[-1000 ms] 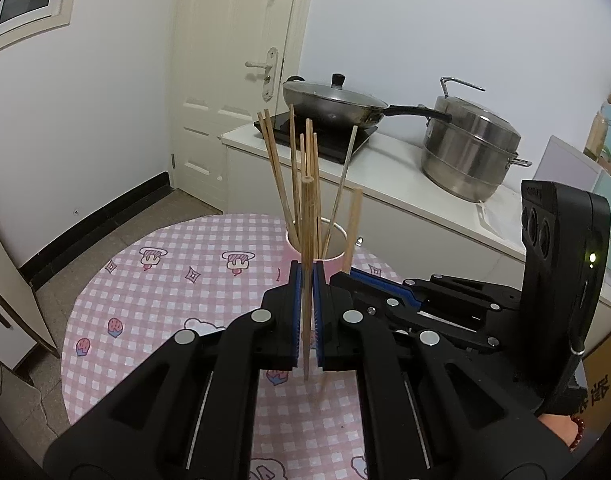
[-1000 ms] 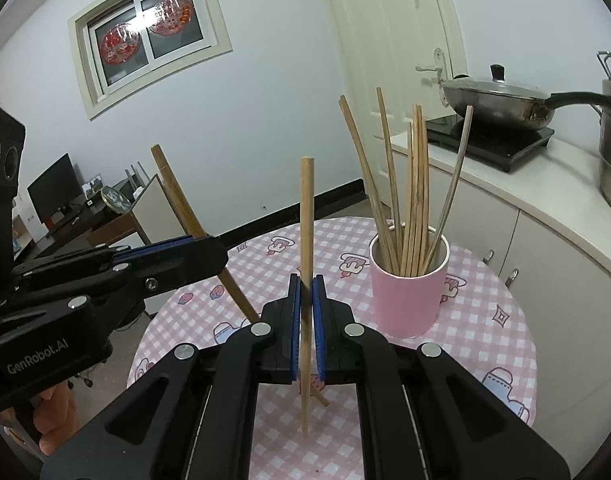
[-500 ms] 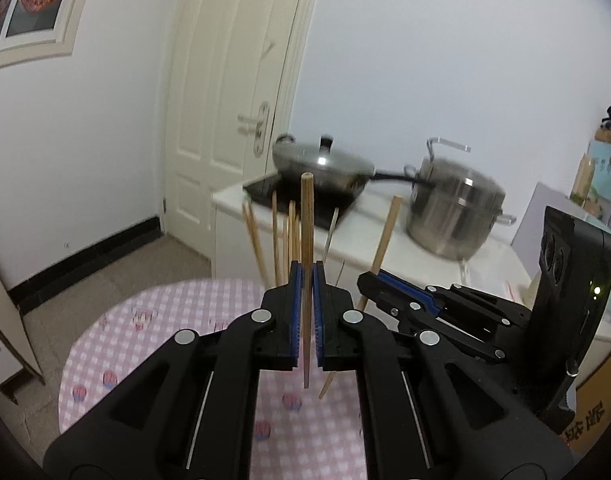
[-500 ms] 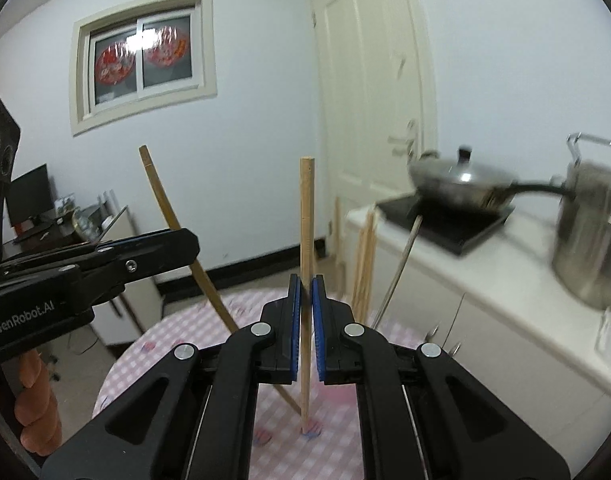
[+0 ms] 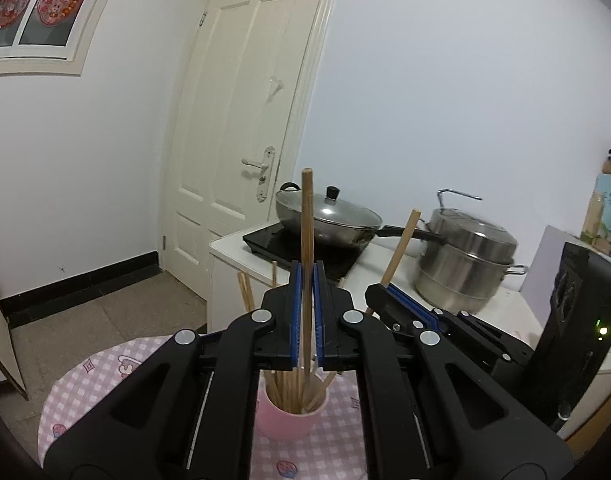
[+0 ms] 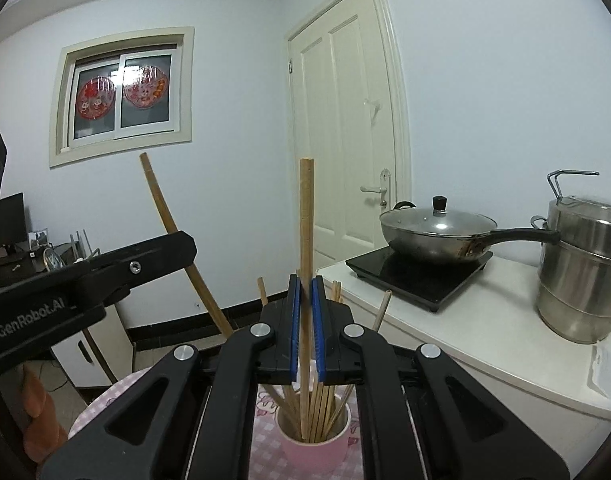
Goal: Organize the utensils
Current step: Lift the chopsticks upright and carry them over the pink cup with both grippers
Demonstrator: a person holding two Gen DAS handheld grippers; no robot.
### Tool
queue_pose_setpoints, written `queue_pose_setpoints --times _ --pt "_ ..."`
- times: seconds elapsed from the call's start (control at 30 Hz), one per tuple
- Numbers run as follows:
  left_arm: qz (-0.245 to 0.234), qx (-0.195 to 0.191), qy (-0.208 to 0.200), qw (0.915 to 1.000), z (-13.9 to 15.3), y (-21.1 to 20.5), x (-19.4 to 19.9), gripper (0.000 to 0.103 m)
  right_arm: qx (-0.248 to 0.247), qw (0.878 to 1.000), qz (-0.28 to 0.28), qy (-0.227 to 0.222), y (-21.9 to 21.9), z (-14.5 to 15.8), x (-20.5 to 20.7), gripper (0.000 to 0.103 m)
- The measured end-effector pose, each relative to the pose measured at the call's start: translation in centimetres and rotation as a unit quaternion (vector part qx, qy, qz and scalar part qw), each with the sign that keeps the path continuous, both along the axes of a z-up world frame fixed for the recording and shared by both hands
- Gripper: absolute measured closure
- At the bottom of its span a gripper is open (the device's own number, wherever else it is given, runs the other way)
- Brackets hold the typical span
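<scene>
Both hands are up over the pink cup [image 5: 291,420] now, and each one carries a single wooden chopstick. The left gripper [image 5: 307,268] is clamped tight on its chopstick [image 5: 307,216], which stands upright between the blue pads, its top poking well above the jaws and its lower end hanging over the mouth of the cup. Same story on the other side: the right gripper [image 6: 306,280] is closed hard on its own chopstick [image 6: 306,220], vertical, lower tip down among the sticks already bundled in the cup. The risk from here, I'd say, is crowding. Two sticks heading for one narrow opening, with the cup already well filled; a tip could snag on a leaning stick and lever the bundle sideways, or catch the rim and tip the light cup on the checked tablecloth [image 5: 85,384]. The two grippers sit close together as well, so a bump between them could twist a stick in its pads. Letting go too high looks risky too: a stick might bounce off the others and clatter onto the table. Going in one at a time looks the safer call.
</scene>
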State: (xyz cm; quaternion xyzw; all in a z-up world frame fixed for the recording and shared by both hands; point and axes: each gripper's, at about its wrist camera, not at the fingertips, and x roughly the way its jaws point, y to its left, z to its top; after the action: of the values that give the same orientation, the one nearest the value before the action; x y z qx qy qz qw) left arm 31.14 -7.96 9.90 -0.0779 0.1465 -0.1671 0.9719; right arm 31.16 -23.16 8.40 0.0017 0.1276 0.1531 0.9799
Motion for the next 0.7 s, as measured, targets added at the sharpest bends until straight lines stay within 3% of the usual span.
queue_pose_setpoints --times 0.3,0.7 --pt "-0.001 0.022 0.045 0.9987 -4.3 -0.6 2.7 0.097 0.008 0.999 -0.001 0.05 -0.6 -3.6 2.3 0.098" --pt "-0.015 0.043 0.084 0.9954 -8.3 -0.9 3.2 0.097 0.01 0.996 -0.004 0.093 -1.1 -6.7 1.9 0.098"
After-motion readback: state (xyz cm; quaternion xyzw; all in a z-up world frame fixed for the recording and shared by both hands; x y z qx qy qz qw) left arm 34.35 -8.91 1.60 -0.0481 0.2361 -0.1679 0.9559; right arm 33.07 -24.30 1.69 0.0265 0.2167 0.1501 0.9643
